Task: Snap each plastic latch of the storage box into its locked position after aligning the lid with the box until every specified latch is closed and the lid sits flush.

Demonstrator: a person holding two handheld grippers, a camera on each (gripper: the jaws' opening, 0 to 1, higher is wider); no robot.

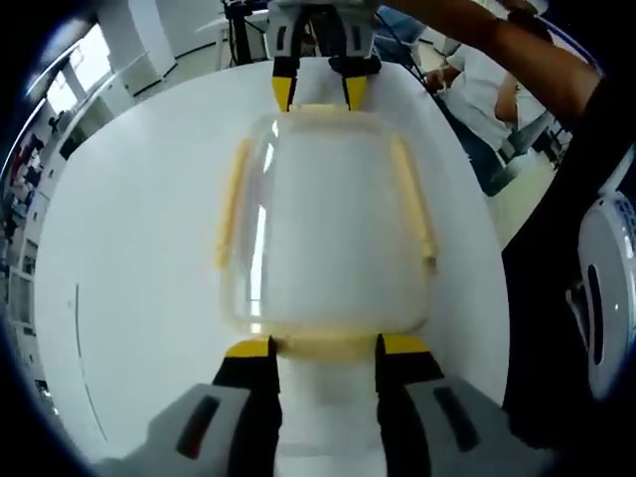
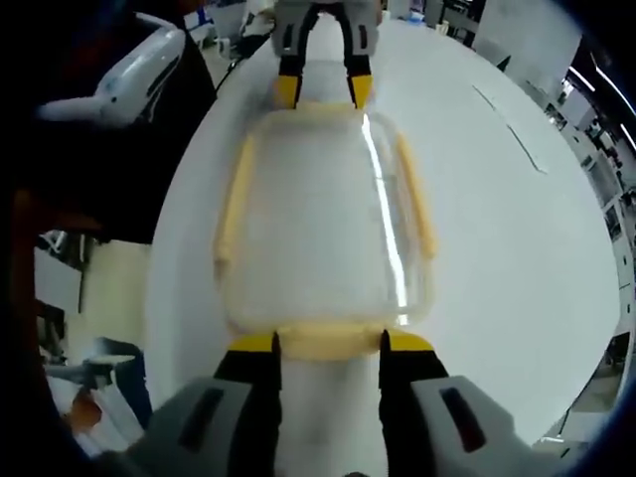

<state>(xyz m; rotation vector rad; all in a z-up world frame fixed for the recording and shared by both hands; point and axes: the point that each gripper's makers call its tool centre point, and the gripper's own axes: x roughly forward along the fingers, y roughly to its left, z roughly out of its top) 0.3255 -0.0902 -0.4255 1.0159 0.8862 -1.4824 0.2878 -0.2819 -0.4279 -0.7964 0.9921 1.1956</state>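
In the left gripper view, the box (image 1: 328, 224) is seen at the centre of the frame, resting on the white counter (image 1: 129, 288), with its clear lid (image 1: 328, 199) on top. Pale yellow latches run along its sides: one at the left (image 1: 234, 199), one at the right (image 1: 415, 204), and one along the near edge (image 1: 323, 345). The left tool (image 1: 326, 348) is held wide at the bottom of the frame, its yellow tips set at either end of the near latch (contact cannot be judged with certainty). The right tool (image 1: 319, 91) is seen at the top centre, at the far end of the box, its jaws apart.

In the right gripper view, the box (image 2: 323, 219) again lies mid-frame on the counter (image 2: 517, 248). The right tool (image 2: 328, 344) is spread wide at the bottom, bracketing the near latch (image 2: 328, 340). The left tool (image 2: 322, 89) appears at the top centre.
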